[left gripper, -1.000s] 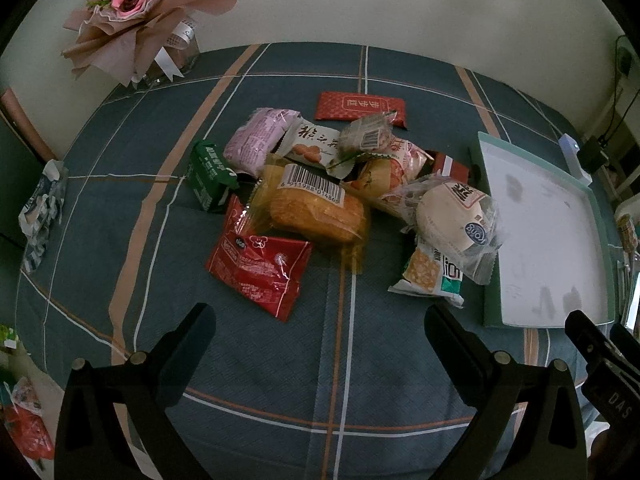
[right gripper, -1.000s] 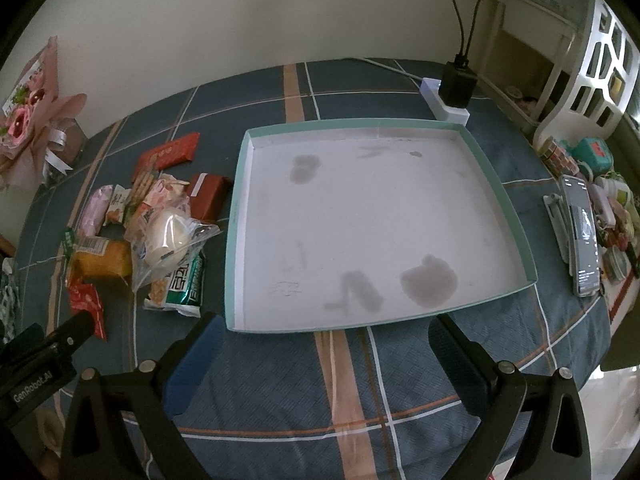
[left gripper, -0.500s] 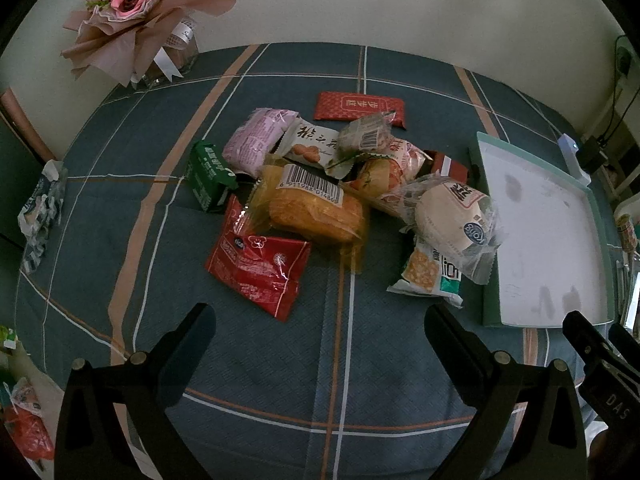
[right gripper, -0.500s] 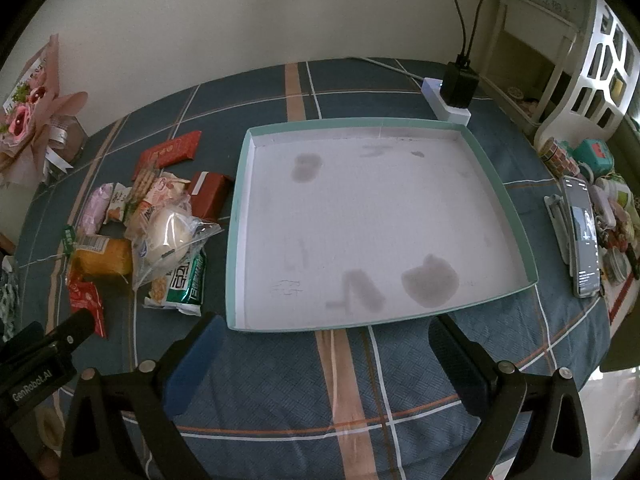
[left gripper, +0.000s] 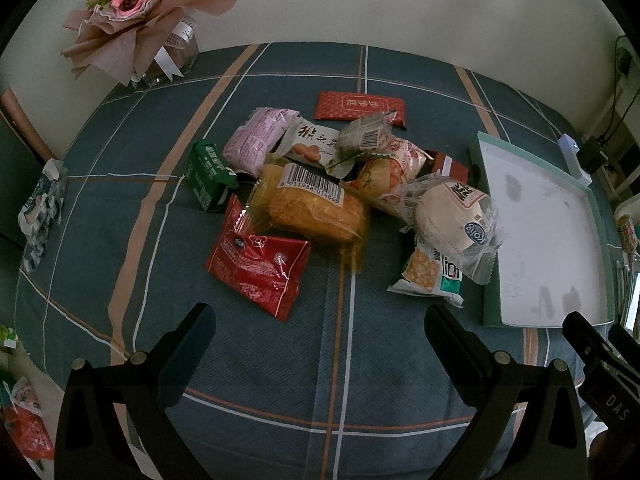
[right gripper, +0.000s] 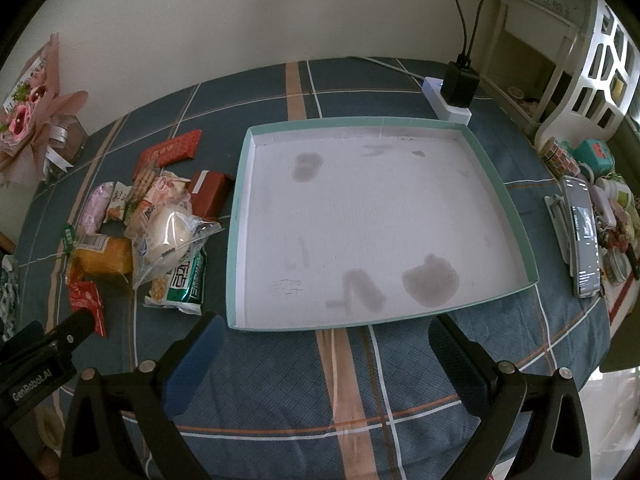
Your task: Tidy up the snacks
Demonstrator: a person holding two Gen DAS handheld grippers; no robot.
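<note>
A pile of wrapped snacks lies on the blue plaid tablecloth: a red packet (left gripper: 258,267), an orange cake with a barcode (left gripper: 316,208), a white bun in clear wrap (left gripper: 454,220), a green carton (left gripper: 209,176), a pink pack (left gripper: 260,138) and a flat red bar (left gripper: 360,106). A shallow white tray with a teal rim (right gripper: 236,216) stands right of the pile and holds nothing. My left gripper (left gripper: 320,320) is open and empty, in front of the pile. My right gripper (right gripper: 326,330) is open and empty, at the tray's near edge.
A pink paper bouquet (left gripper: 136,12) stands at the far left corner. A white power strip with a black plug (right gripper: 452,96) lies behind the tray. A phone (right gripper: 582,232) and small items crowd the right edge. A white chair (right gripper: 588,80) stands beyond.
</note>
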